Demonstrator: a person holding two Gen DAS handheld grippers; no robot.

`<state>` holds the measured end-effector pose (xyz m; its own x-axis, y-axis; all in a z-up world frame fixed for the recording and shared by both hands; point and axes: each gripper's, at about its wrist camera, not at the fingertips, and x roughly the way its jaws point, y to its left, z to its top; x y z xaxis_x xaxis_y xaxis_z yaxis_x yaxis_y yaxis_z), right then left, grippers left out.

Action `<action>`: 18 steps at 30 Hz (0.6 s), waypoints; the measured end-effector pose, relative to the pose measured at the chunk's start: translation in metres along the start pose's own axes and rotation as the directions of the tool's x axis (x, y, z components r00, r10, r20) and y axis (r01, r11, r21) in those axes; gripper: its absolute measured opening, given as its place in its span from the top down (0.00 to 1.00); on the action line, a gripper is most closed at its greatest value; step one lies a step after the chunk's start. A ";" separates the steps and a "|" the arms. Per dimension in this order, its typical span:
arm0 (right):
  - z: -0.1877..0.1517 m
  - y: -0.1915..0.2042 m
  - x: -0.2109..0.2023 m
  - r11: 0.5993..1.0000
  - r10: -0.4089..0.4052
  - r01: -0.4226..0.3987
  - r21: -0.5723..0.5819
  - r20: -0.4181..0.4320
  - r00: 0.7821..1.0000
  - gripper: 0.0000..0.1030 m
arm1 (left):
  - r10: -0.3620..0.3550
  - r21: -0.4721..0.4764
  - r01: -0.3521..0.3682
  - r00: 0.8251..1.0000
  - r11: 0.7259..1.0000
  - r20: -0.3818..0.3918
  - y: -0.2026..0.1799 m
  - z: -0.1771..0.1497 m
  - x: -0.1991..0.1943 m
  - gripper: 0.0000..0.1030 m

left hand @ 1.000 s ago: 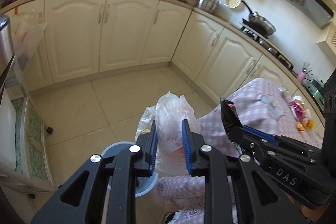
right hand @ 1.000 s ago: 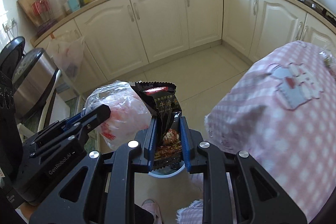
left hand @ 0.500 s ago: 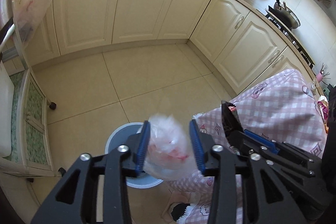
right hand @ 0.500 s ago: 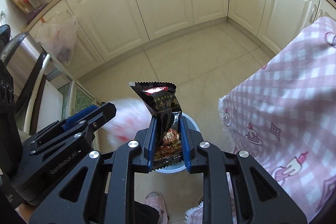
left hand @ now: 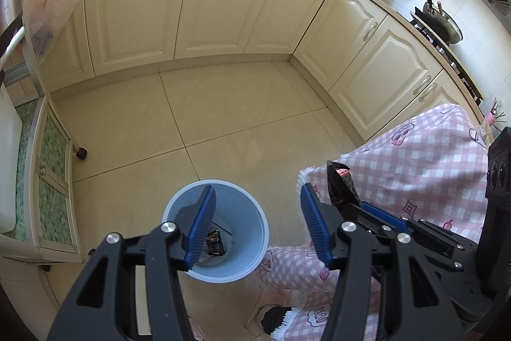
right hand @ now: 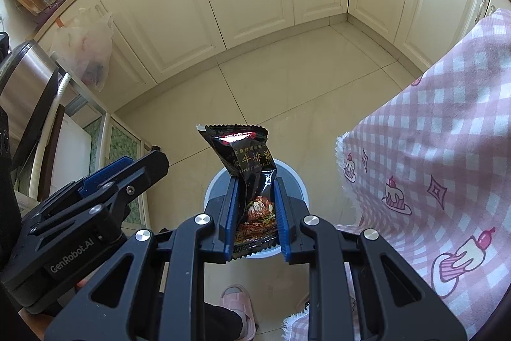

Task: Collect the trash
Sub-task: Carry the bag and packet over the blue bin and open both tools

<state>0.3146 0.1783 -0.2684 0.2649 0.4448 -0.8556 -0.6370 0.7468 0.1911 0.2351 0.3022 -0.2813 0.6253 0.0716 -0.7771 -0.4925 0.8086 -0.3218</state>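
1. Your left hand-held gripper (left hand: 255, 222) is released and its jaws are opening, with nothing between the blue ribbed pads (left hand: 201, 226). It points steeply down over the light blue bin (left hand: 255, 245) on the tiled floor (left hand: 223, 117).
2. Your right hand-held gripper (right hand: 254, 216) is clenched on a black sauce packet (right hand: 252, 178). The pads press its lower half from both sides, and the top half stands up above the fingertips, leaning a little to the left.
3. The sauce packet is glossy black foil, creased, with a zigzag-cut top edge, a red patch near the top, gold characters across the middle and a printed photo of food low down. In the left wrist view you see it edge-on as a thin dark wedge (left hand: 338, 184) beside your left gripper.
4. From the right wrist view, the packet hangs directly over the bin (right hand: 293, 181), whose rim shows behind the pads.
5. Inside the bin, a small dark wrapper (left hand: 214, 242) with red print lies at the bottom.
6. A pink checked tablecloth (left hand: 415, 168) with cake drawings hangs just right of the bin, covering the tabletop.
7. A pink slipper (right hand: 238, 306) shows below your right gripper.
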 end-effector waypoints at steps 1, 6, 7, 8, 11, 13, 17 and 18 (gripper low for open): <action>0.000 0.000 0.000 1.000 0.002 -0.002 0.001 0.001 1.000 0.80 | 0.003 0.002 -0.003 1.000 1.000 0.002 0.000 0.000 -0.001 0.47; 0.005 0.003 0.000 1.000 0.011 -0.011 0.006 0.013 1.000 0.80 | 0.011 -0.003 -0.011 1.000 1.000 0.007 0.003 0.003 -0.004 0.47; 0.007 0.004 -0.001 1.000 0.013 -0.013 0.004 0.015 1.000 0.80 | 0.011 -0.006 -0.011 1.000 1.000 0.010 0.004 0.003 -0.005 0.47; 0.008 0.005 -0.001 1.000 0.015 -0.015 0.004 0.020 1.000 0.79 | 0.012 -0.009 -0.012 1.000 1.000 0.012 0.004 0.004 -0.006 0.47; 0.012 0.008 -0.003 1.000 0.023 -0.023 0.001 0.031 0.999 0.76 | 0.015 -0.010 -0.014 1.000 1.000 0.019 0.005 0.006 -0.009 0.47; 0.014 0.010 -0.006 1.000 0.014 -0.014 -0.006 0.047 0.999 0.73 | 0.013 -0.010 -0.013 1.000 1.000 0.024 0.005 0.007 -0.012 0.47; 0.016 0.008 -0.016 1.000 0.000 0.001 -0.012 0.070 0.998 0.72 | -0.005 -0.013 0.005 1.000 1.000 0.030 0.003 0.010 -0.018 0.47; 0.016 0.007 -0.019 1.000 -0.005 0.006 -0.013 0.076 0.997 0.72 | -0.009 -0.010 0.010 0.999 1.000 0.030 0.001 0.011 -0.019 0.47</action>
<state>0.3163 0.1832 -0.2432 0.3223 0.4773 -0.8175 -0.6448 0.7430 0.1796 0.2292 0.3079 -0.2609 0.6480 0.0819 -0.7572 -0.4927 0.8033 -0.3347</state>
